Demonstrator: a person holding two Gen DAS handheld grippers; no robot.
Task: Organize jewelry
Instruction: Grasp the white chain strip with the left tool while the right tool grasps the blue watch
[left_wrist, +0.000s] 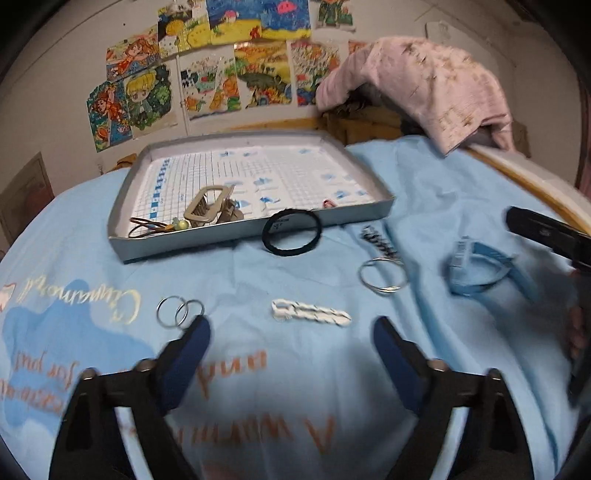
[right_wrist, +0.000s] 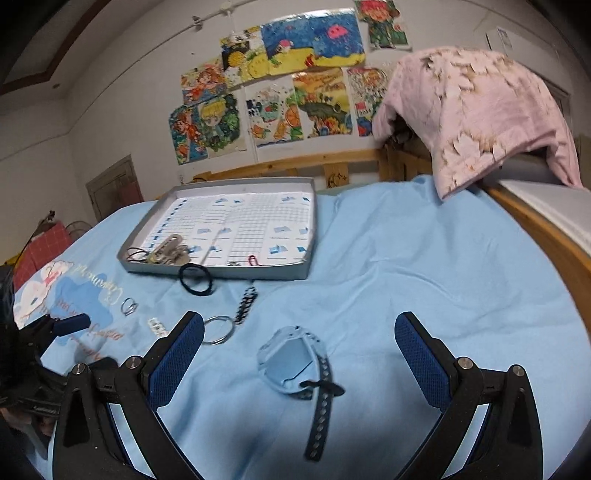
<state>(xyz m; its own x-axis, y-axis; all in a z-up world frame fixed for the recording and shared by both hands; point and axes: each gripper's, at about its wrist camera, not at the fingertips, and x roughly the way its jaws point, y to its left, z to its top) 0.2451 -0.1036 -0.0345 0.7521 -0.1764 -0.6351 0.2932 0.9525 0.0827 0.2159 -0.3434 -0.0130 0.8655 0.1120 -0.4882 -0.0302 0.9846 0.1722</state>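
A grey tray lies on the blue sheet and holds a beige claw clip, hair ties and a small red item. A black hair tie leans on its front wall. On the sheet lie a white hair clip, two linked silver rings, a silver bangle, a black-white clip and a blue watch. My left gripper is open just short of the white clip. My right gripper is open around the watch.
A pink cloth hangs over the wooden bed frame at the back right. Drawings cover the wall behind. The right gripper's body shows at the right edge of the left wrist view.
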